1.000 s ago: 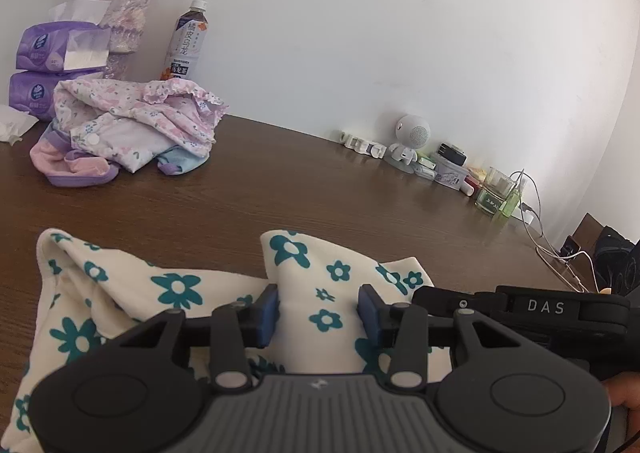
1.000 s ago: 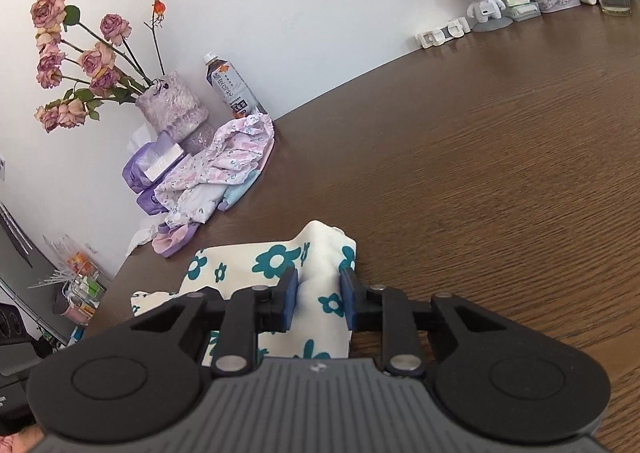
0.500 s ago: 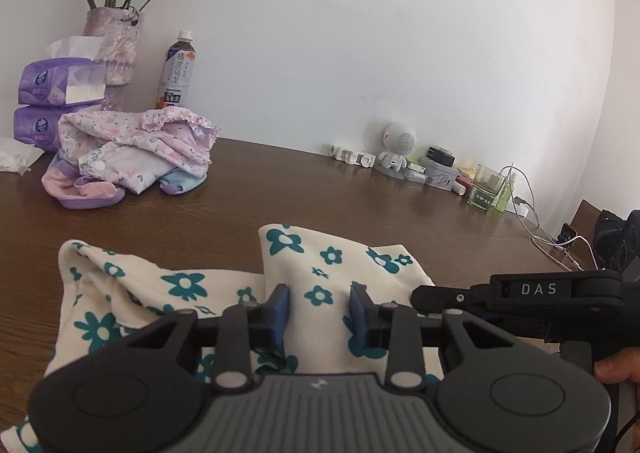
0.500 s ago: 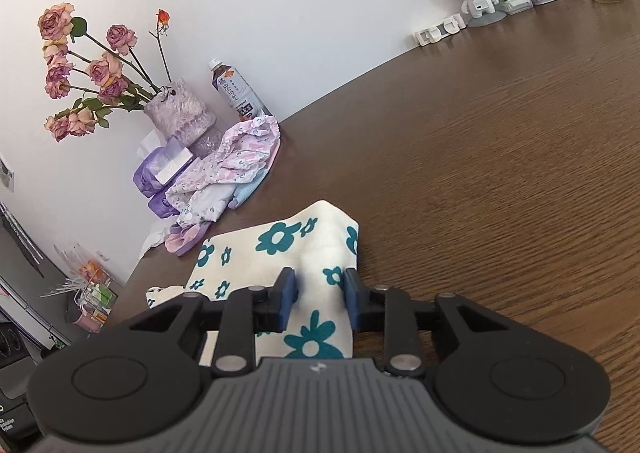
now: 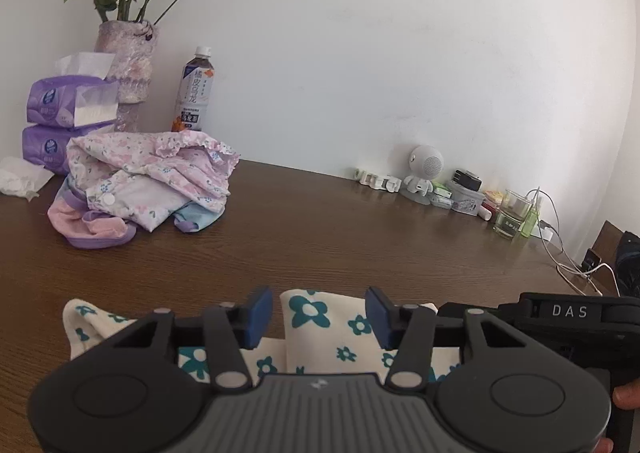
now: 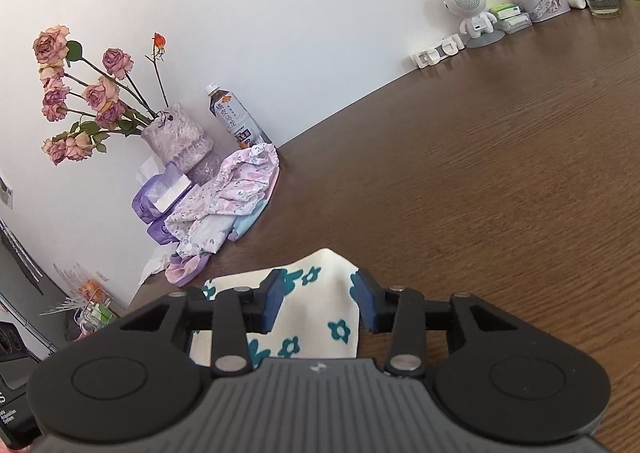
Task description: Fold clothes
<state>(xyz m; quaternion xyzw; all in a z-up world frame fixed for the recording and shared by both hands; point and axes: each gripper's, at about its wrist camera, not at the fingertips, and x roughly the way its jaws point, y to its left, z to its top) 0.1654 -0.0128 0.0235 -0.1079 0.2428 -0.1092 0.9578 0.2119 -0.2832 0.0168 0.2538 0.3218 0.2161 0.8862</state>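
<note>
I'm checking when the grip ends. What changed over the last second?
Both the left gripper and right gripper opened wide, letting go of the cream flowered garment, and drew back from it. The garment stays on the table; the pink clothes pile is unmoved.

Cream garment (image 5: 320, 329) with teal flower print, folded, lying flat on the table. Pink floral clothes pile (image 5: 148, 181), crumpled, near the wall.

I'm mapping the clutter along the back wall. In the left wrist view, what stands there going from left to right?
Purple tissue packs → flower vase → tea bottle → white clips → round-headed white robot figure → small tin → drinking glass.
</note>
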